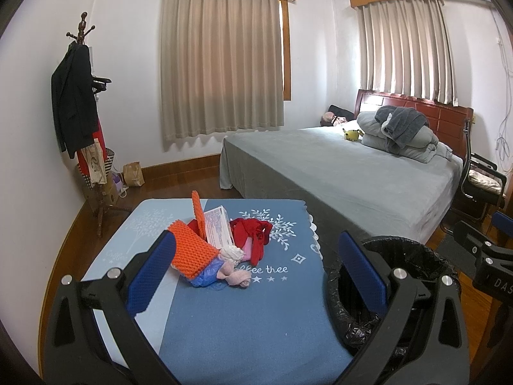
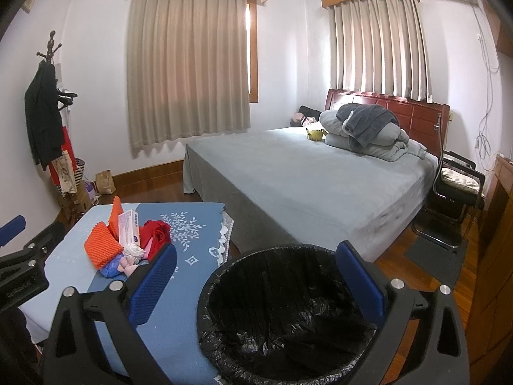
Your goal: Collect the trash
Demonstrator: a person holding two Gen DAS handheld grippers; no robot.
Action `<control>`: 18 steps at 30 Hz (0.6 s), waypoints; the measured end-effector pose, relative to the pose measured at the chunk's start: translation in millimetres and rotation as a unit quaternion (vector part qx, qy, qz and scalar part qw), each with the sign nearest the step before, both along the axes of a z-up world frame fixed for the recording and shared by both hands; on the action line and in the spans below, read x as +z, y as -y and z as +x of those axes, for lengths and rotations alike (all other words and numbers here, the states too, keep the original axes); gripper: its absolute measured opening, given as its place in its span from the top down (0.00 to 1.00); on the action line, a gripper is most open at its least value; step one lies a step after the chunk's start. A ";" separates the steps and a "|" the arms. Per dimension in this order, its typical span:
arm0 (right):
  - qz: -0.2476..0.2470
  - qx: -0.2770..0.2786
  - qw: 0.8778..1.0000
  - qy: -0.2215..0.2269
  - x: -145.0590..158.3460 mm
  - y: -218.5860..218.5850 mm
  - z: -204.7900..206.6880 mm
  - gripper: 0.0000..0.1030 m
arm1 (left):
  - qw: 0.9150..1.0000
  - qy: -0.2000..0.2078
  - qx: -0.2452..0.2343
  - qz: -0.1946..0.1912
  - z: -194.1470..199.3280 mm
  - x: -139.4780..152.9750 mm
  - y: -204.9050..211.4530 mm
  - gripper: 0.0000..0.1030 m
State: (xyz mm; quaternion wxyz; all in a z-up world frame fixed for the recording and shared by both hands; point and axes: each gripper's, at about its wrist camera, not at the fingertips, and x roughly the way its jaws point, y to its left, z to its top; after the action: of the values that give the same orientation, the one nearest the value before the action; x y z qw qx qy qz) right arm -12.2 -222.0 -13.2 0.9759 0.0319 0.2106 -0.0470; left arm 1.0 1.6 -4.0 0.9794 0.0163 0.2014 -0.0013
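Observation:
A heap of trash lies on a low table with a blue cloth (image 1: pixel 243 314): orange bumpy foam (image 1: pixel 190 253), a white and pink box (image 1: pixel 219 227), red fabric (image 1: pixel 255 234), a white crumpled wad (image 1: pixel 232 253), a pink roll (image 1: pixel 235 277) and a blue bag (image 1: pixel 205 276). The heap also shows in the right wrist view (image 2: pixel 125 240). A bin with a black liner (image 2: pixel 282 317) stands right of the table. My left gripper (image 1: pixel 256 272) is open and empty, just short of the heap. My right gripper (image 2: pixel 256 284) is open and empty above the bin.
A bed with grey sheets (image 1: pixel 336 166) and piled bedding lies beyond the table. A coat stand (image 1: pixel 80 112) with clothes and bags is at the left wall. A black chair (image 2: pixel 455 189) stands at the right. The floor is wood.

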 end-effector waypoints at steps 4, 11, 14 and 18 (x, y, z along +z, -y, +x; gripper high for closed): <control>0.000 0.000 1.000 0.000 0.2 0.0 0.3 0.06 | 1.000 -0.001 0.000 0.000 0.3 -0.1 0.0 0.05; 0.000 0.000 1.000 -0.001 0.4 -0.3 0.6 0.06 | 1.000 -0.001 0.000 0.000 0.2 -0.4 -0.3 0.05; 0.001 0.000 1.000 -0.001 0.3 -0.2 0.7 0.06 | 1.000 -0.001 0.000 0.000 0.5 -0.7 -0.5 0.05; 0.000 0.000 1.000 -0.001 0.2 -0.1 0.6 0.06 | 1.000 -0.001 0.001 -0.001 0.5 -1.7 -1.0 0.05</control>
State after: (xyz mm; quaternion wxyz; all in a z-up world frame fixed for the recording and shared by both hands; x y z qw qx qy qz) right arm -11.6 -221.9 -13.0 0.9757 0.0324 0.2115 -0.0469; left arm 1.6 2.6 -5.7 0.9791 0.0155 0.2027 -0.0004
